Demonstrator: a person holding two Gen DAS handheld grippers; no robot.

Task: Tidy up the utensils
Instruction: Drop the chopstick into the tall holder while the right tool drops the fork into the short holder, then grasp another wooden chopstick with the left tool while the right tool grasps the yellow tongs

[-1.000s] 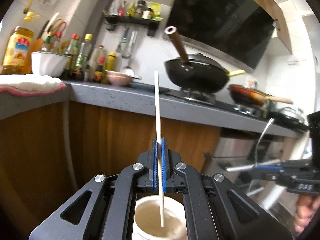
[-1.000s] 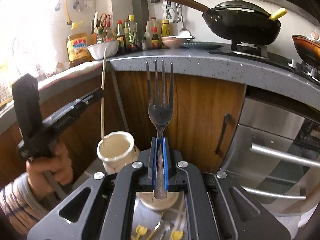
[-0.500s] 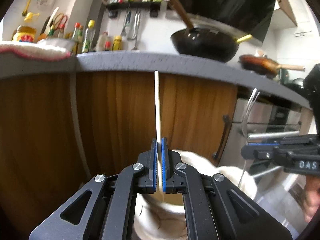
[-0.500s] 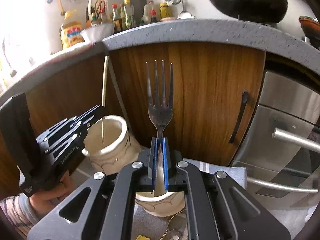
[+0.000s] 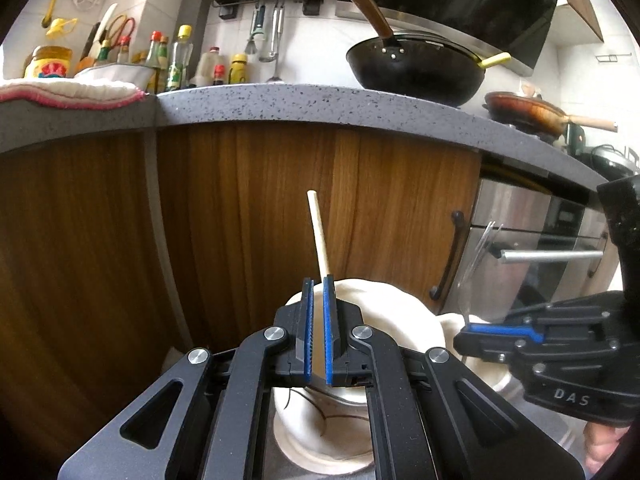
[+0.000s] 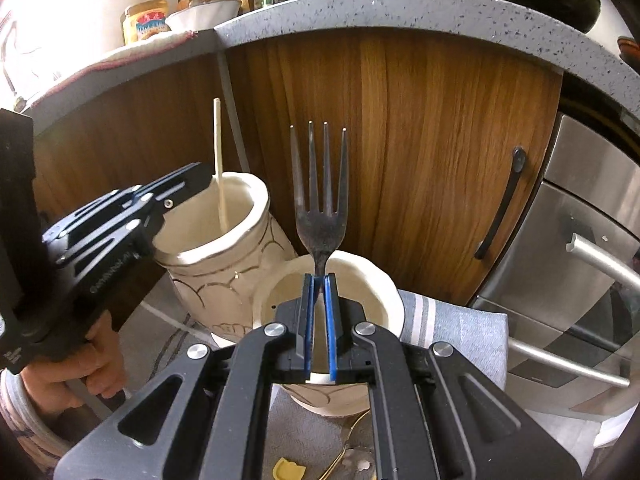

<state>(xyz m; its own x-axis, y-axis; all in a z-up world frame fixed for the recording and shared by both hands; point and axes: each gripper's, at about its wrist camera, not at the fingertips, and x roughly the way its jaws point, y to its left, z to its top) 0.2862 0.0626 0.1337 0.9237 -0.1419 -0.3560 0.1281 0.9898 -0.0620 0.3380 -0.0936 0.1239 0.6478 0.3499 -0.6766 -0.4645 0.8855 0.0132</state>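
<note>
left hand-held gripper (image 5: pixel 317 280) clamps one chopstick (image 5: pixel 319 236); right hand-held gripper (image 6: pixel 319 278) clamps one fork (image 6: pixel 320 208); two jars (image 6: pixel 224 256).

A: Right wrist view, where do the two jars stand?

B: The taller jar (image 6: pixel 224 248) stands left of centre; the shorter jar (image 6: pixel 332 312) sits just right of it and nearer the lens, both on a cloth (image 6: pixel 452 320) before the cabinet door (image 6: pixel 420 160).

A: And what is in them?

B: A chopstick (image 6: pixel 219 168) stands in the taller jar, leaning at its left rim. The fork (image 6: pixel 320 196) rises, tines up, above the shorter jar's mouth.

A: Above and beside?

B: The countertop (image 6: pixel 400 8) arcs across the top; the oven (image 6: pixel 580 260) lies at right. The left gripper (image 6: pixel 188 184) reaches in from the left to the taller jar's rim.
</note>
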